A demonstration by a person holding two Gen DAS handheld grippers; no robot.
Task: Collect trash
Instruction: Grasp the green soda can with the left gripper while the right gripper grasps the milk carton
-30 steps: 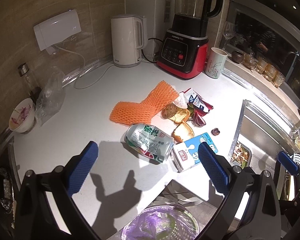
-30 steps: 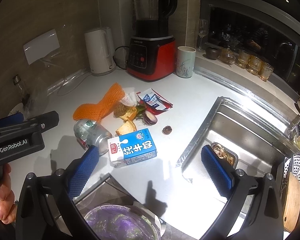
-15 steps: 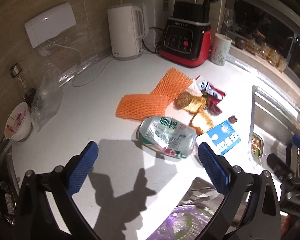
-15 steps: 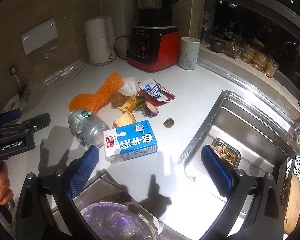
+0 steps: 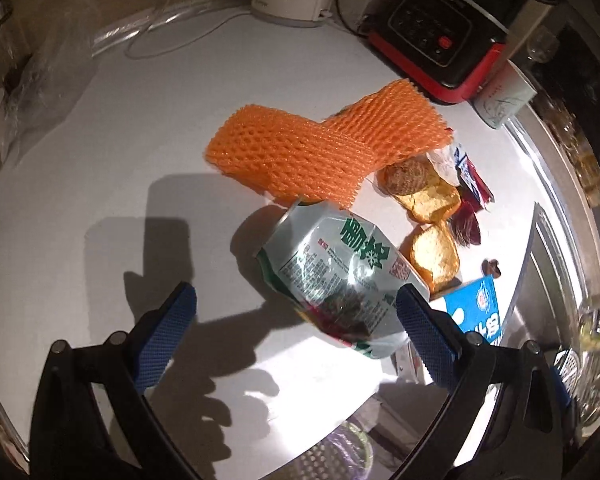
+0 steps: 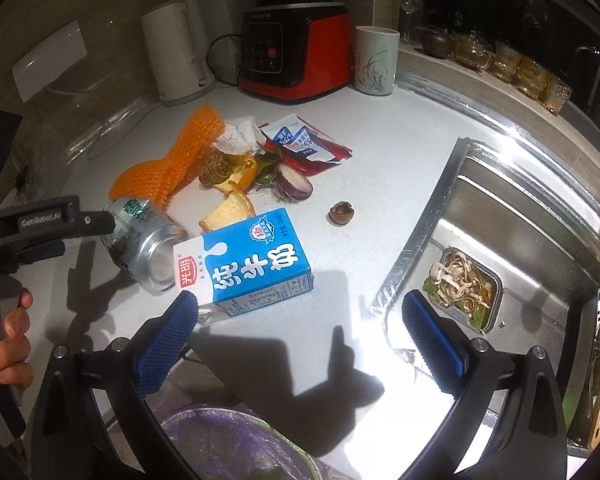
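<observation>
Crushed green-and-silver can (image 5: 340, 276), sideways

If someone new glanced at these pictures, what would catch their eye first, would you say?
Probably the crushed can lying on the white counter, right ahead of the open left gripper. Behind it lies bright orange foam netting, and beside it a blue milk carton near the open right gripper.

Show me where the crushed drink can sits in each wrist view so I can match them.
Left wrist: the can lies center, just ahead of the open fingers.
Right wrist: the can lies at left, against the milk carton.
Shared landmark: the orange foam net behind it.
</observation>
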